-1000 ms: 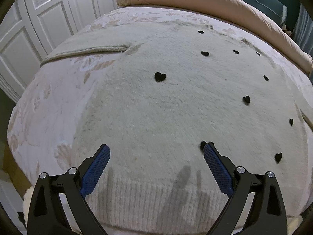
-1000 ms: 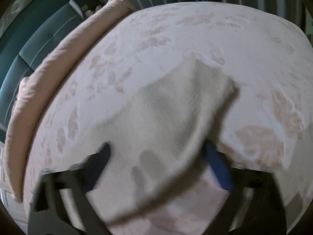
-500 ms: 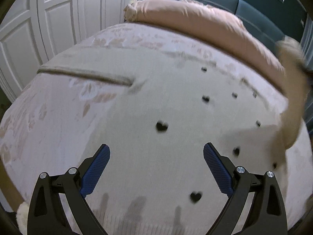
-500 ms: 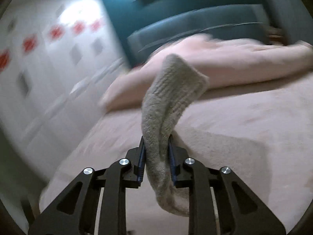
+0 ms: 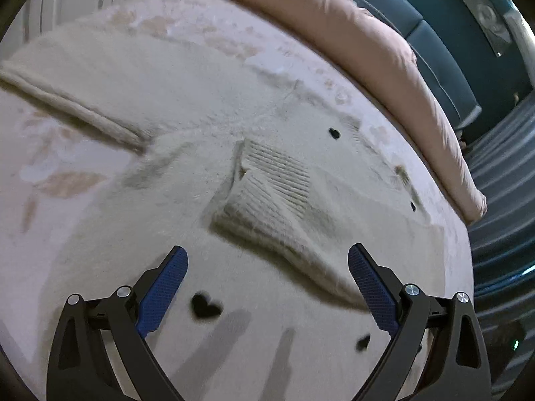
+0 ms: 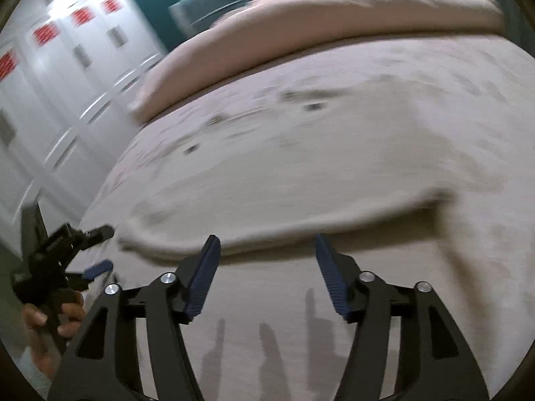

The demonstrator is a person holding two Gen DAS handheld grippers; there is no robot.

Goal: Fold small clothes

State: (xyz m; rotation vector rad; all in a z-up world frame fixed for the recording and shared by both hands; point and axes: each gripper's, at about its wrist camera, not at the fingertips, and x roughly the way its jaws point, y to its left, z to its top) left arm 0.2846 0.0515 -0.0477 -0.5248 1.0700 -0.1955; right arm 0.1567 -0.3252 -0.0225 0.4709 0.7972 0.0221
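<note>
A cream fuzzy sweater [image 5: 187, 180] with small black hearts lies flat on the bed. Its right sleeve [image 5: 277, 207] is folded across the chest, ribbed cuff up. The other sleeve [image 5: 87, 83] stretches out to the far left. My left gripper [image 5: 267, 284] is open and empty just above the sweater's body, in front of the folded sleeve. My right gripper [image 6: 265, 274] is open and empty over the sweater [image 6: 301, 173], near the folded sleeve's edge. The left gripper [image 6: 97, 250] also shows in the right wrist view, at the far left, held in a hand.
The sweater lies on a pale pink floral bedspread [image 5: 60, 180]. A rolled pink duvet [image 5: 351, 43] runs along the far side before a teal headboard [image 5: 434, 33]. White wardrobe doors [image 6: 50, 100] stand to the left. The right wrist view is motion-blurred.
My right gripper carried the right sleeve over the sweater's body, let go of it and opened. The sleeve now lies folded across the chest. My left gripper moved forward and turned right.
</note>
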